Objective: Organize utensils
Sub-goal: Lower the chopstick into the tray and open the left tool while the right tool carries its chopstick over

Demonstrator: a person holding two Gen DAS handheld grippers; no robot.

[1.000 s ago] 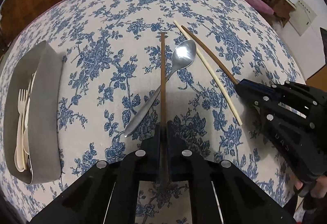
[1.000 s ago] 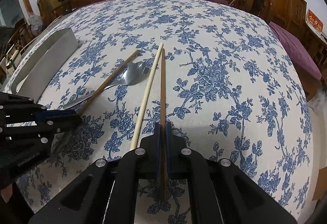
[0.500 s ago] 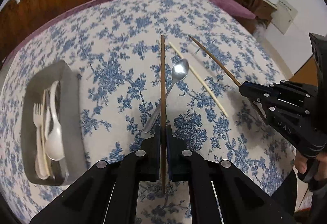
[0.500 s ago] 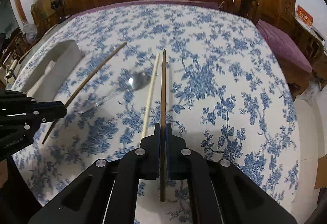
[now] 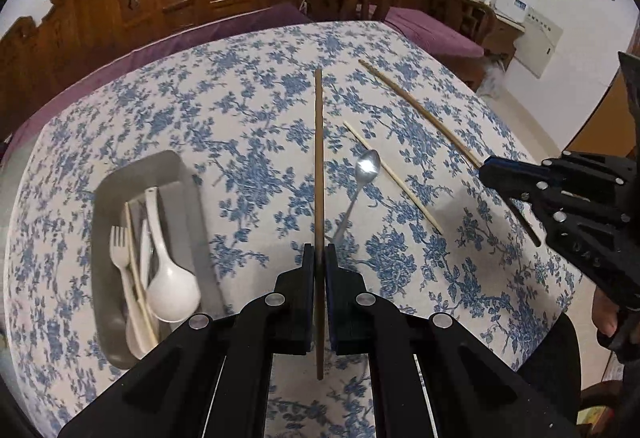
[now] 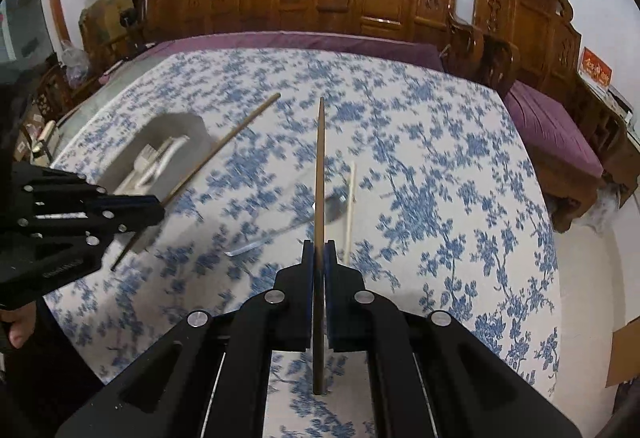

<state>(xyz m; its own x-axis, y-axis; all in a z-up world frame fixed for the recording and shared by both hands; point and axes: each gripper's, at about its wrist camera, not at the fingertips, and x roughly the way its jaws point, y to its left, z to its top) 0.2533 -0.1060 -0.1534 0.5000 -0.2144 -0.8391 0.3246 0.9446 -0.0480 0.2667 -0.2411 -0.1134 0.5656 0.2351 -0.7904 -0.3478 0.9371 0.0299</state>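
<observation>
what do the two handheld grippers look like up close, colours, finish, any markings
Both the left gripper and the right gripper are matte black angular plastic frames with round silver screw heads on the linkages. Their fingers carry dark blue inner pads. Seen from the left wrist view, the right gripper's side bears faint embossed lettering, too small to read.

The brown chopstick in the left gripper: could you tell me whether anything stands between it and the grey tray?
Nothing visible does. The brown chopstick hangs above bare tablecloth, and the grey tray lies open-topped to its left.
</observation>
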